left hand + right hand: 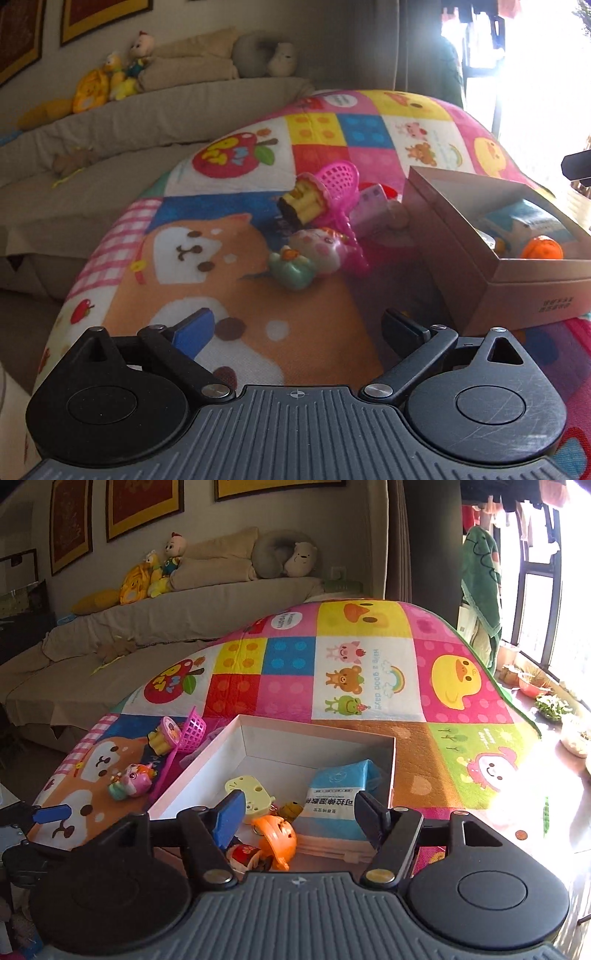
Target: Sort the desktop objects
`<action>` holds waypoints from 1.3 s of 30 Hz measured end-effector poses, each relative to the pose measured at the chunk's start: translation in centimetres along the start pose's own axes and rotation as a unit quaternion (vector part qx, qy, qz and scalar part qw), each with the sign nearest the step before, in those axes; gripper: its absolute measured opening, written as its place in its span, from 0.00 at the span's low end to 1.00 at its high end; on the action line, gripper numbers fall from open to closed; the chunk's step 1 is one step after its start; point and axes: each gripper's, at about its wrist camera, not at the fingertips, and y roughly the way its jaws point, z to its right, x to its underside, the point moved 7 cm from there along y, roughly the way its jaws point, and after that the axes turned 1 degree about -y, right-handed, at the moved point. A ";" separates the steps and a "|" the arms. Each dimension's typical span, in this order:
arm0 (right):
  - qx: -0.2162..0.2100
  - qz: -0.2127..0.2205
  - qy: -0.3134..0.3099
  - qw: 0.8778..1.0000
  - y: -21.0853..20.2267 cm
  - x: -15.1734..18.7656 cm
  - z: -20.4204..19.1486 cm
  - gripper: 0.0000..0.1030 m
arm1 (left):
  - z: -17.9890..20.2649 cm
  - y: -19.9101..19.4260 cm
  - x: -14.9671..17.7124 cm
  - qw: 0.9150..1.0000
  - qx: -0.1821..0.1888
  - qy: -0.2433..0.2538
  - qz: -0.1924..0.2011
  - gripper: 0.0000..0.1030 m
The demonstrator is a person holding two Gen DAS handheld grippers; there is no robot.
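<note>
A: While both sets of fingers sit spread wide at the frame bottoms, right gripper (pixel 299 812) hovers over the box (pixel 392 764), grasping nothing.

B: Yep, left gripper (pixel 295 325) too; pink toy (pixel 325 245) and net (pixel 338 184) mid-frame on the worktop (pixel 229 280).

Left wrist cam sits low over the patchwork cloth (pixel 229 236), looking forward along its own fingers, which fill the bottom of the frame. It faces the toy pile (pixel 317 229) at frame centre, fairly near, with the cardboard box (pixel 491 280) seen from outside at the right edge. The sofa (pixel 110 122) is at upper left, the window at upper right.

Right wrist cam is higher and looks down into the open box (pixel 258 734) at lower centre, very near, directly over its front part. The toy pile (pixel 147 760) is at mid left.

Both views share the box, the toy pile, the cloth (pixel 369 672) and the sofa (pixel 147 627) w/ plush toys. The left gripper (pixel 51 814) shows at the left edge of the right cam.
</note>
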 end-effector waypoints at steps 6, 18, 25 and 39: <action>-0.085 -0.039 0.030 0.995 5.1 -6.9 -5.0 0.65 | -2.2 1.5 -0.6 0.997 0.008 -0.070 -0.008 0.97; -0.012 -0.209 0.081 0.974 24.9 -11.4 -7.1 0.50 | -2.1 0.3 -0.5 0.995 0.046 -0.083 0.023 0.98; 0.021 -0.263 0.094 0.960 30.4 -8.5 -7.0 0.16 | -2.7 0.6 -0.3 0.993 0.057 -0.102 0.007 0.98; -0.136 -0.335 0.109 0.926 22.3 -1.8 -13.0 0.16 | -0.2 -1.8 2.1 0.996 0.079 -0.017 -0.029 0.99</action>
